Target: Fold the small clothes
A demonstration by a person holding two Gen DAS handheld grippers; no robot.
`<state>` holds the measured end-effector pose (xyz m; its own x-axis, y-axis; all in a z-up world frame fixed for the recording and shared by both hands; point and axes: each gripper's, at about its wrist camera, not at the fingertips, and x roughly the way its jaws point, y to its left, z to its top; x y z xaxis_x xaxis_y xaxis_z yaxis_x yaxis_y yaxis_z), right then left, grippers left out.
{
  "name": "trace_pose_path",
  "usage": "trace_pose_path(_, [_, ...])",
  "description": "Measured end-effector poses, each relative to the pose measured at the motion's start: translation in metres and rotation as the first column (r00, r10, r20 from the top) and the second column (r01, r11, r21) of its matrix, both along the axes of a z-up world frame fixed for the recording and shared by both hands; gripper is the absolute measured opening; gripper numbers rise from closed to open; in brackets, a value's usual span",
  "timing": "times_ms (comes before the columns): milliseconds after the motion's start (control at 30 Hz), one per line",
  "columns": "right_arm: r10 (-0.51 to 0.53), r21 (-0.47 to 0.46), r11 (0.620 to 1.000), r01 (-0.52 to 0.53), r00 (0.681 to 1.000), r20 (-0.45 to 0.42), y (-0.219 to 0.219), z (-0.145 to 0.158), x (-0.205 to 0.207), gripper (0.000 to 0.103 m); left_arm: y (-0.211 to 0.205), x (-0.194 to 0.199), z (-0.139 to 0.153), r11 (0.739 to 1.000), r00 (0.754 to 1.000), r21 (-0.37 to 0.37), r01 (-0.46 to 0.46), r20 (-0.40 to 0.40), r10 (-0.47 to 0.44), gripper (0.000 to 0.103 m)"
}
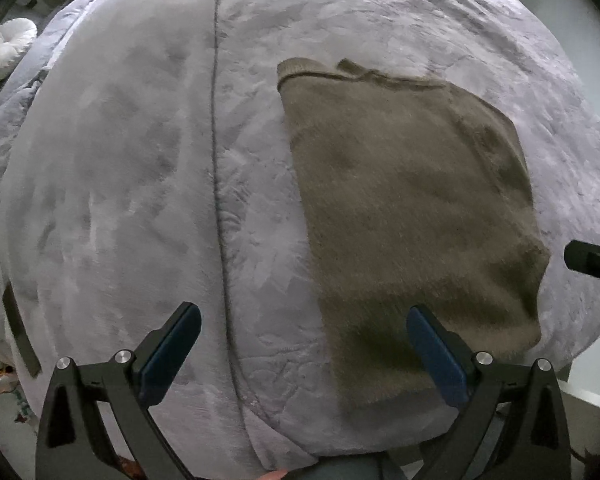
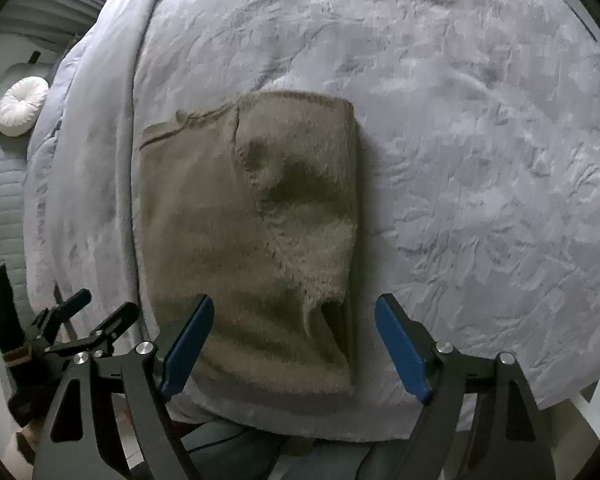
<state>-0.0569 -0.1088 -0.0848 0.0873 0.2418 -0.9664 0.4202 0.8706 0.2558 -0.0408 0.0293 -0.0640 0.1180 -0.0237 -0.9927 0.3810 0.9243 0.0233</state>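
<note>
left gripper [image 1: 304, 336] points down at the bed, jaws spread wide, nothing between the blue pads [image 1: 172, 356]. one finger hangs over bare blanket, the other over the near left corner of the folded garment [image 1: 412, 216], no contact visible.

right gripper [image 2: 294, 332] also jaws apart, empty. its left pad [image 2: 188, 344] sits above the garment's near edge, the right pad over blanket just past the garment's right side. clear of the fabric as far as i can tell.

garment: olive-brown fuzzy knit, folded into a rough rectangle, lying flat on the grey plush blanket [image 2: 480, 160] near the bed's front edge. in the right wrist view a top layer folds over the right half with a ragged edge down the middle (ribbed hem or collar shows along the far edge). its left edge lies next to a dark seam line [image 1: 220, 208] in the blanket.

left gripper also shows at lower left of the right wrist view; a black tip of the right gripper pokes in at the right edge of the left wrist view.

farther out: round white cushion [image 2: 22, 112] on a quilted surface beyond the bed's left side.
</note>
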Motion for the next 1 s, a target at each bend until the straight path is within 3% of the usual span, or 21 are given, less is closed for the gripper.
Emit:
trace_pose_path(200, [-0.006, -0.092, 0.996, 0.009, 1.0, 0.03, 0.003, 0.007, 0.006, 0.088, -0.002, 0.011, 0.01, 0.998, 0.999, -0.054, -0.029, 0.015, 0.03, 0.103])
trace_pose_path(400, [-0.02, -0.142, 0.989, 0.026, 0.999, 0.045, 0.001, 0.012, 0.007, 0.088, -0.008, 0.013, 0.012, 0.999, 0.999, -0.023, -0.034, 0.03, 0.035, 0.103])
trace_pose_path(667, [-0.007, -0.149, 0.989, 0.013, 0.999, 0.04, 0.002, 0.012, 0.008, 0.088, -0.007, 0.018, 0.005, 0.996, 0.997, -0.031, -0.078, -0.026, 0.077, 0.103])
trace_pose_path(1000, [0.016, -0.143, 0.99, -0.013, 1.0, 0.024, 0.008, 0.01, 0.011, 0.088, -0.008, 0.019, 0.007, 0.997, 0.997, -0.025, -0.079, -0.02, 0.078, 0.103])
